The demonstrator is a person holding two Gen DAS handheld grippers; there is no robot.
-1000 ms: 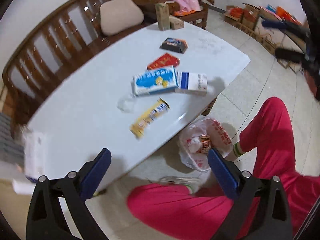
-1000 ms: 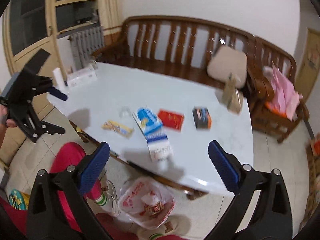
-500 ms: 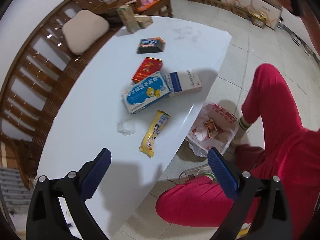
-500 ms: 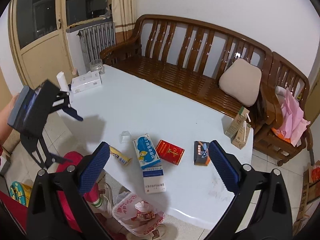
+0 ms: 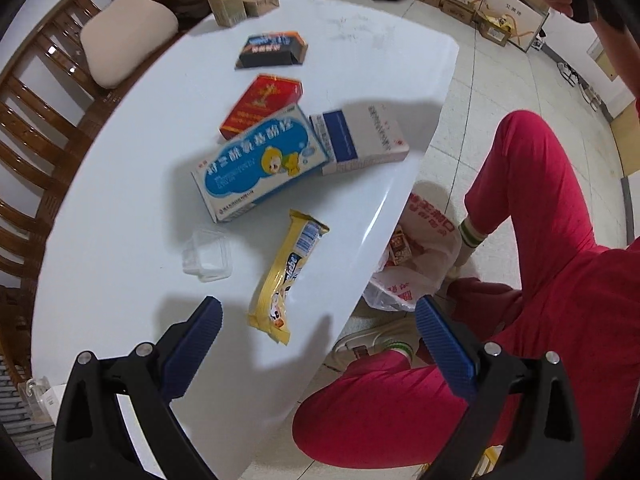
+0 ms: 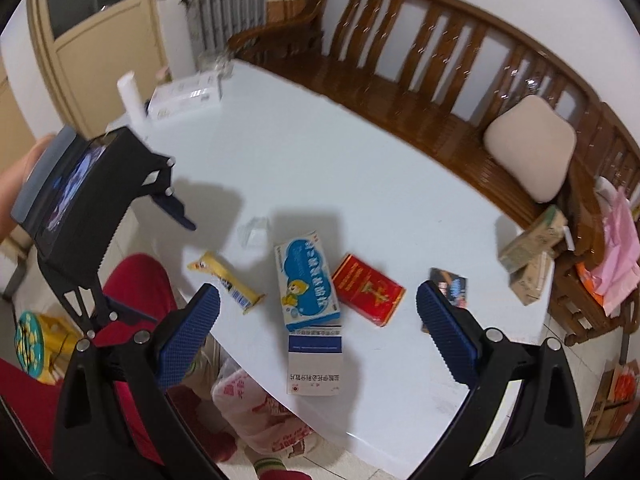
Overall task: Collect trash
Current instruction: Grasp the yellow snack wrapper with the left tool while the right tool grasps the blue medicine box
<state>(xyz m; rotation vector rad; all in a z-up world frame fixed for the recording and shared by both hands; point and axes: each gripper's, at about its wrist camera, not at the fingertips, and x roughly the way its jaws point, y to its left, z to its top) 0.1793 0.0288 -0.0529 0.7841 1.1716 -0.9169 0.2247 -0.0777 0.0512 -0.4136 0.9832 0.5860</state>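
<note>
Hovering over a white table (image 5: 120,184) w/ both grippers empty, a seated person in red trousers is partway thru collecting trash. Left gripper (image 5: 316,344) has its blue pads spread wide, holding nothing, poised just above the near table edge. Right gripper (image 6: 318,332) is likewise spread wide & empty, higher up over the table's near side.

Trash on the table, nearest the left gripper first: a yellow snack wrapper (image 5: 286,276) lying flat, lengthwise toward the gripper; a small clear plastic tub (image 5: 207,255) just beside it; a blue-and-white box (image 5: 260,166) touching a white-and-blue box (image 5: 360,138) at one end; a red box (image 5: 262,104) just behind; a dark box (image 5: 272,50) farther back; cartons at the far corner. A white plastic bag w/ red print (image 5: 416,264) sits on the floor below the table edge, by the person's foot, already w/ some scraps inside.

Likely step: left gripper taking the yellow wrapper. To do it well, prob. best to come down across the wrapper's narrow width near its middle, pads either side, & close gently since thin film will crumple or slip. Wrapper lies flat, so one pad may need to slide under an edge. Then carry over the table edge & release right above the bag opening; bag mouth looks floppy, so aim for the centre.
</note>
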